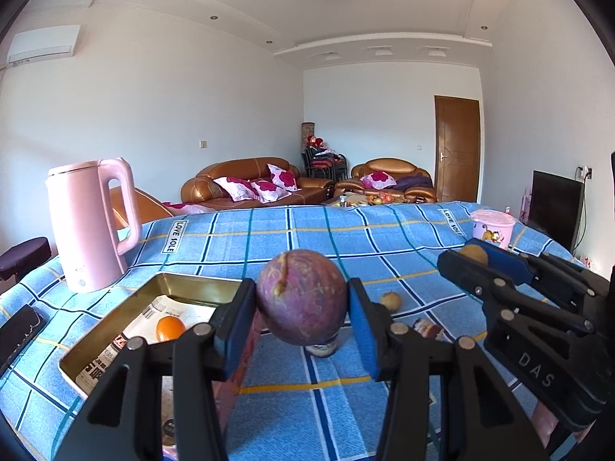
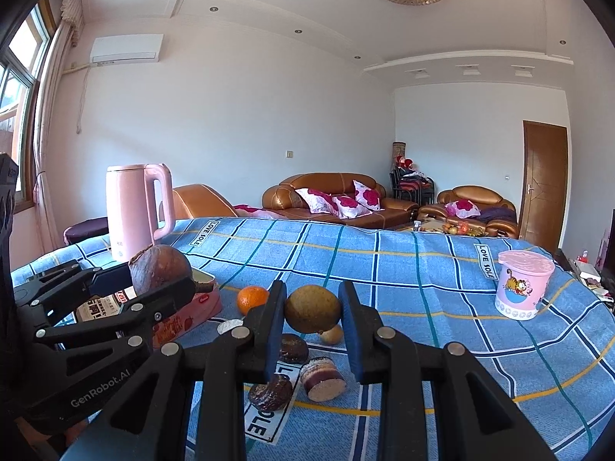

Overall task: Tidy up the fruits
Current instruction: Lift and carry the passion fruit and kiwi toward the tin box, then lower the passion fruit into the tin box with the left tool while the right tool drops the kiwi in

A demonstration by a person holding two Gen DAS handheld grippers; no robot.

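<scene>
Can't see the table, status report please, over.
Left claw shut on round purple fruit. Right claw shut on small brown fruit. Gold metal tray holds one orange; path unobstructed.

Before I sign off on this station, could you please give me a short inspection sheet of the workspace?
Surface: blue checked cloth over the table.
Job's things: purple fruit and brown fruit, each held; orange in the metal tray; another orange and small brown fruit on the cloth.
Clutter: pink kettle, pink tub, wrapped snacks.
Grippers: left hand-held gripper shut on the purple fruit; right hand-held gripper shut on the brown fruit.
Cables: one at the wall socket.
Surroundings: sofas, door.
</scene>
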